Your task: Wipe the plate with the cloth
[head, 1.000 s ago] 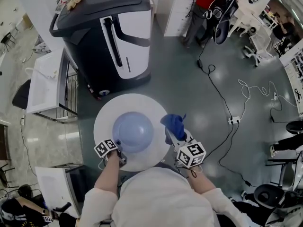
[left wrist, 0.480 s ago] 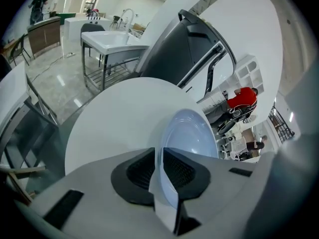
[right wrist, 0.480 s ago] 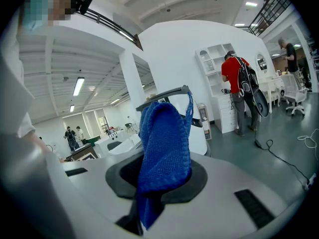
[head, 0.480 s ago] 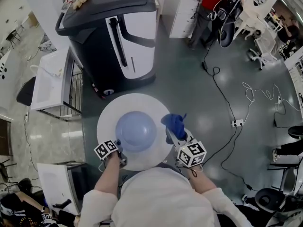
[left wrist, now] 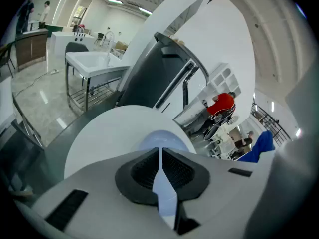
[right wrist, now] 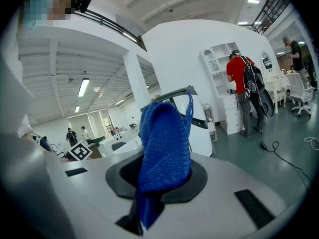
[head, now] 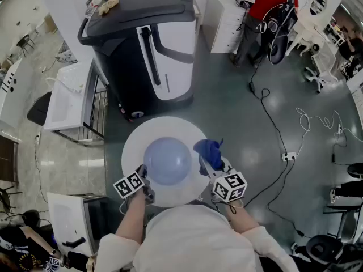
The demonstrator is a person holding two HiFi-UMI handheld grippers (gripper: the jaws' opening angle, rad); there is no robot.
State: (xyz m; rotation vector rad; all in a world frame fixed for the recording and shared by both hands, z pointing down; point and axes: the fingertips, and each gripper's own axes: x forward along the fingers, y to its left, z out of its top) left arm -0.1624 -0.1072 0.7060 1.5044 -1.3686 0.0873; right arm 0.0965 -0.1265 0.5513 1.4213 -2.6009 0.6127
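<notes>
A: What moved? The left tongs [head: 142, 174] look to have come up a little with the plate rim; their marker cube sits larger in the head view. The right tongs [head: 204, 164] have hardly shifted. The whole view has also drifted, so the head moved too.

B: Tong states?

A: The left tongs are pressed together on the near rim of the pale blue round plate [head: 167, 160], at its 7 o'clock; a thin pale edge shows between the pads. The right tongs are pinching the bright blue knitted cloth [head: 209, 150], which stands bunched above them.

B: Where's the plate?

A: Middle of the round white tabletop [head: 136, 146]. I can't tell if the near edge is off the surface. The cloth hangs at the plate's 3 o'clock, just beside it and not on it.

B: Step?

A: I'd say steadying the plate, with no wiping begun. The next move calls for swinging the cloth toward 9 o'clock onto the plate face and pressing lightly, while the left grip holds firm so the plate doesn't slip.
</notes>
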